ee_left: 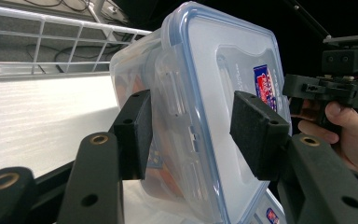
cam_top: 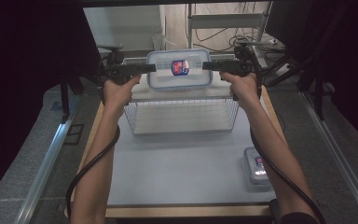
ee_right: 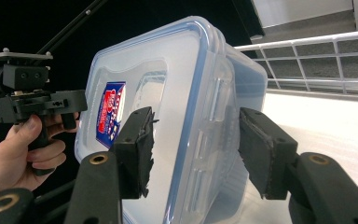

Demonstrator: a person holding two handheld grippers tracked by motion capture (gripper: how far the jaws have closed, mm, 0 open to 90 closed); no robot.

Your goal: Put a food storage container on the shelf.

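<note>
A clear plastic container (cam_top: 179,70) with a blue-rimmed lid and a red-and-blue label hangs above the far part of a white wire basket (cam_top: 182,100). My left gripper (cam_top: 151,68) is shut on its left end and my right gripper (cam_top: 206,66) on its right end. In the left gripper view the pads (ee_left: 256,135) clamp lid and base of the container (ee_left: 214,93), with the right gripper (ee_left: 326,88) beyond. In the right gripper view the container (ee_right: 168,107) sits between the right gripper's (ee_right: 193,140) pads, and the left gripper (ee_right: 37,105) is farther off.
A second, smaller lidded container (cam_top: 257,165) lies at the right edge of the grey table (cam_top: 177,163). The basket's rim (ee_left: 42,18) (ee_right: 307,39) runs behind the held container. Black curtains flank the table; shelving and cables stand behind.
</note>
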